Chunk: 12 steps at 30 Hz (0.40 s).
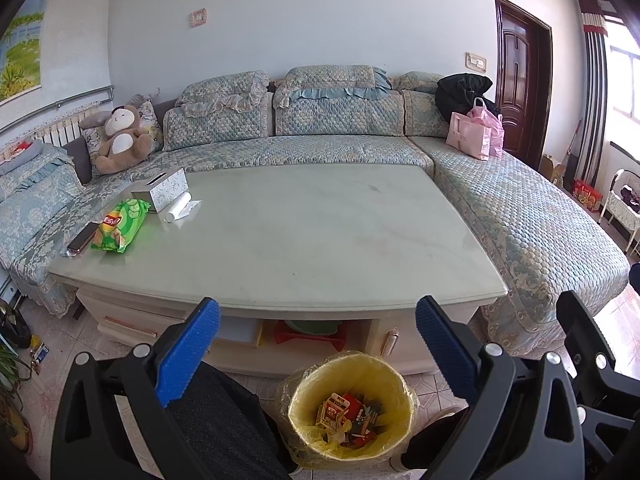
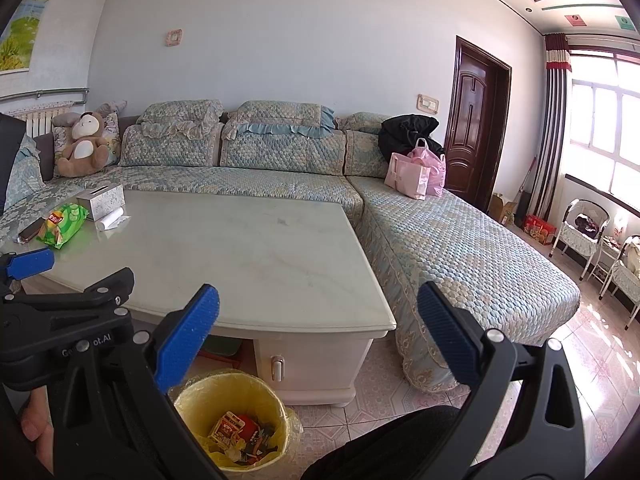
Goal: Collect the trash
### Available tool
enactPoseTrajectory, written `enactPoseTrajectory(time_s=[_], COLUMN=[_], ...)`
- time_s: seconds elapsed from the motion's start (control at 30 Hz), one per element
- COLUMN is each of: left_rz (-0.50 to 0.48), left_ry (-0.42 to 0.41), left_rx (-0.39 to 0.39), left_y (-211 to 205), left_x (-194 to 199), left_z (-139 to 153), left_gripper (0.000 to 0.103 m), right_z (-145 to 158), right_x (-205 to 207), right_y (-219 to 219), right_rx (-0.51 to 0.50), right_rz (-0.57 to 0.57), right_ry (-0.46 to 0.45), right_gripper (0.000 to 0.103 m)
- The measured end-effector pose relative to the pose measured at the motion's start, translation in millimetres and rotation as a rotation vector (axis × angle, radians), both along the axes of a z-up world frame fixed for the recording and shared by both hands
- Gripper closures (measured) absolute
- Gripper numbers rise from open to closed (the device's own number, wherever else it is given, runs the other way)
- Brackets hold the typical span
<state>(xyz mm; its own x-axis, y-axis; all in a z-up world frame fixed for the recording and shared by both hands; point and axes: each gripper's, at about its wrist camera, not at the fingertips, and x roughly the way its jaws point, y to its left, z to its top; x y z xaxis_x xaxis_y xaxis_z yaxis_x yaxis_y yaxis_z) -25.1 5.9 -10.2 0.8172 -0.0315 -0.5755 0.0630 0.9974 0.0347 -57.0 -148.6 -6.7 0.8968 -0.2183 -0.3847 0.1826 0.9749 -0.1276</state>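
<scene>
Above the floor by the surface's near edge, left hand-held gripper (image 1: pixel 318 344) hangs with jaws spread wide, nothing between them. Right hand-held gripper (image 2: pixel 318 340) likewise agape and bare. Under both: bin (image 1: pixel 352 404) with yellow liner, wrappers inside (trash (image 1: pixel 348 410) already heaped). On the surface (image 1: pixel 300 232), far left: chip bag (image 1: pixel 120 226), phone (image 1: pixel 83 237), tissue box (image 1: pixel 162 188), tissue roll (image 1: pixel 178 207).
</scene>
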Motion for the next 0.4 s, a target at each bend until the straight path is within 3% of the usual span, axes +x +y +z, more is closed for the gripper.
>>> enactPoseTrajectory(time_s=[0.4], left_rz=[0.01], left_ry=[0.015], left_rx=[0.002], left_y=[1.0], left_x=[2.6], left_z=[-2.0], left_gripper=[0.007], right_z=[0.0], right_x=[1.3], right_y=[-2.7], right_rx=[-0.001], right_rz=[0.001], right_ry=[0.003], right_gripper=[0.006])
